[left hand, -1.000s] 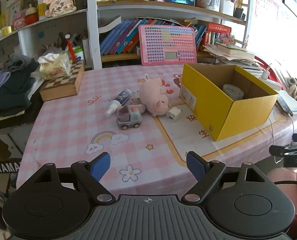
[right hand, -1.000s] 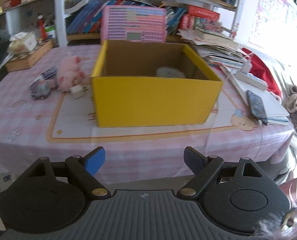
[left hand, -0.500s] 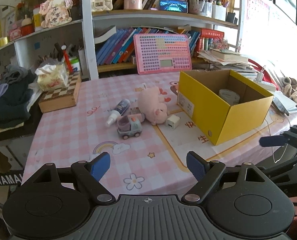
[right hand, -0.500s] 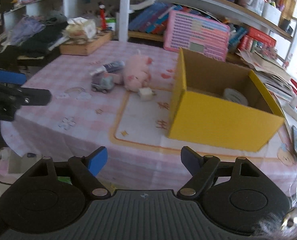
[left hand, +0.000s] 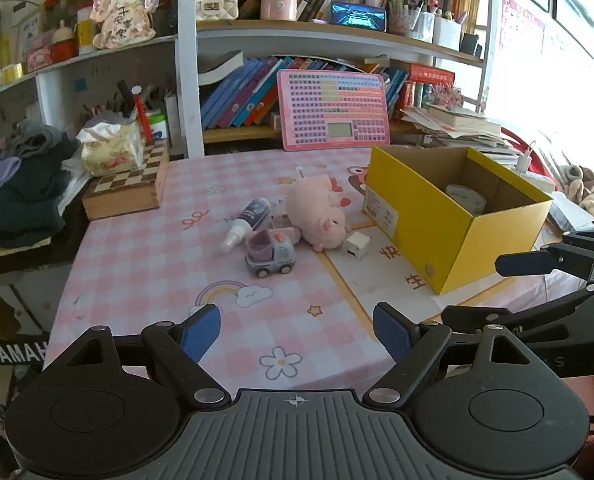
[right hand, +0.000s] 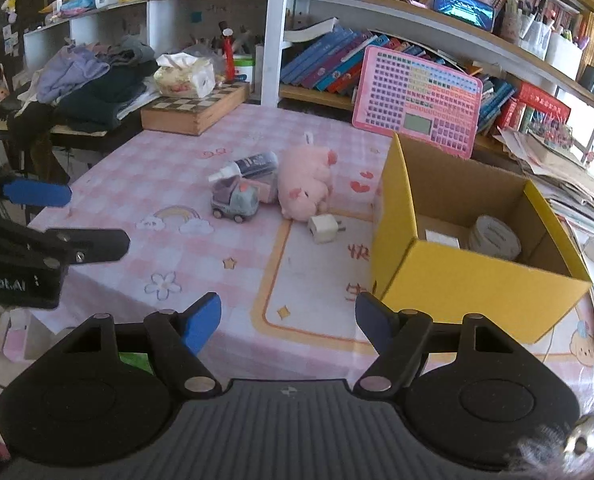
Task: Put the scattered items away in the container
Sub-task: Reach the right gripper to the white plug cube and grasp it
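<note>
A yellow cardboard box (left hand: 457, 216) (right hand: 457, 276) stands open on the pink checked tablecloth, with a tape roll (right hand: 495, 236) inside. Left of it lie a pink plush pig (left hand: 321, 212) (right hand: 305, 188), a toy truck (left hand: 271, 252) (right hand: 237, 200), a spray bottle (left hand: 247, 218) (right hand: 249, 164) and a white charger cube (left hand: 356, 245) (right hand: 324, 229). My left gripper (left hand: 297, 332) hovers open over the table's near edge, empty. My right gripper (right hand: 287, 320) is beside it to the right, its jaws closing with nothing between them.
A chessboard box (left hand: 125, 188) with a tissue pack on it sits at the table's far left. A pink toy keyboard (left hand: 333, 110) leans against the bookshelf behind. Clothes are piled at the left (right hand: 93, 80), and papers and cables lie to the right of the box.
The right wrist view swung from the box's front toward the toys. The right gripper came into the left wrist view from the right, and its jaws narrowed. The left gripper barely moved.
</note>
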